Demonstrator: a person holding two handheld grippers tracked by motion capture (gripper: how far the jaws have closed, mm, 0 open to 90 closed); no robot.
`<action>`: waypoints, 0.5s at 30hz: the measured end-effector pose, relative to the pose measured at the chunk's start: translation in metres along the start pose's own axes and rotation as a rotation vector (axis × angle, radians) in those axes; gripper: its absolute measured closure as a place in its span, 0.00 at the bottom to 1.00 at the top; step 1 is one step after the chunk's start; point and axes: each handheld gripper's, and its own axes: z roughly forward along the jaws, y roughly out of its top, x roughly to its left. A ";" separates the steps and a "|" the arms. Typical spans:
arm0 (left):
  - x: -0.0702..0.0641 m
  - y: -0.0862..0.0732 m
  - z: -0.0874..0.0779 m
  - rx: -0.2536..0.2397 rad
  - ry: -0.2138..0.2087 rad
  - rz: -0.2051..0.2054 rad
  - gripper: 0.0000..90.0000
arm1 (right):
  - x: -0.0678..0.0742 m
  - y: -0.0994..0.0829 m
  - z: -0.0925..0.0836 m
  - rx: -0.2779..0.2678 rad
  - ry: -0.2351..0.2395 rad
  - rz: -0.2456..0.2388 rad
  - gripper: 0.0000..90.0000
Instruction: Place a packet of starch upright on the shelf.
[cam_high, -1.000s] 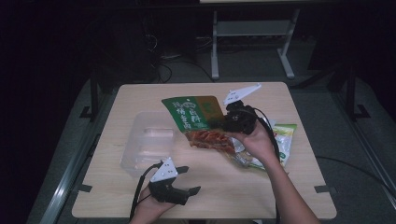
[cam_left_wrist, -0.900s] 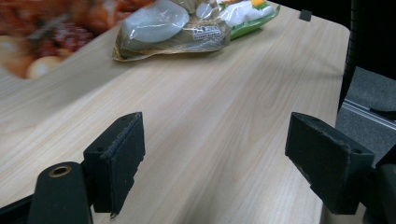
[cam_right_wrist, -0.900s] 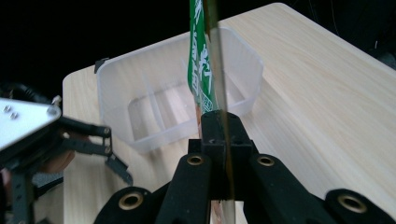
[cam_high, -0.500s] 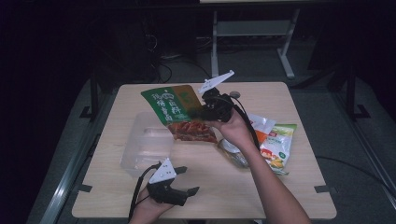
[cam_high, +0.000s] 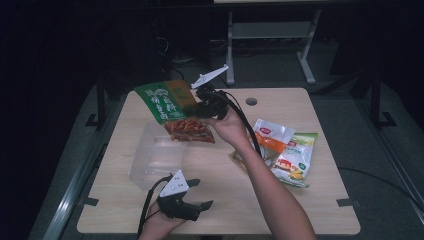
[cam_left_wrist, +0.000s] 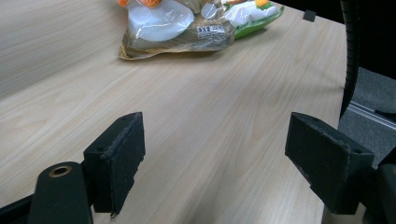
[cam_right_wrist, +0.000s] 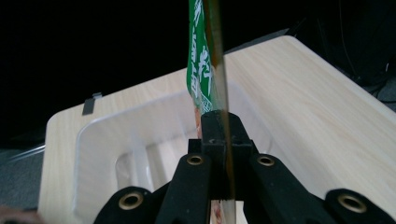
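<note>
left tool (cam_high: 199, 196): sat at the near edge of the surface (cam_high: 320, 210), jaws spread wide with nothing between them, just bare wood in the left gripper view. It pointed off toward the right side, at the loose packets, not at the tray.

tray (cam_high: 150, 160): clear plastic, empty as far as I could see, on the left half of the surface just beyond the left tool. Its long side ran away from the person.

spare packets (cam_high: 282, 152): a white-and-orange one and a green one lay flat on the right, well apart from the tray. Nobody was touching them.

right tool (cam_high: 202, 107): jaws pressed together, pinching the snack bag by its edge. In the right gripper view the bag (cam_right_wrist: 205, 70) stood edge-on, straight up out of the shut pads.

snack bag (cam_high: 172, 112): green top, reddish window at the bottom, held up in the air, tilted, its long axis slanting from upper left down toward the person's right hand (cam_high: 231, 127). It hung over the far end of the tray with its lower end nearest the tray; I couldn't tell if it was touching the rim.

what it came down to: the tray lay below and a bit nearer than the bag, so I'd guess lower and open. The right hand was the one for it; the left was nearer the tray but empty.
</note>
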 end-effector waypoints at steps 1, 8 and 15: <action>0.000 0.000 0.000 0.000 0.000 0.001 0.22 | 0.000 0.002 0.003 -0.003 0.002 0.007 0.99; 0.002 0.001 -0.003 -0.005 0.003 0.004 0.22 | -0.001 0.011 0.031 -0.002 -0.001 0.026 0.99; 0.002 0.001 -0.003 -0.014 0.013 0.000 0.22 | -0.003 0.013 0.051 -0.014 0.001 0.066 0.99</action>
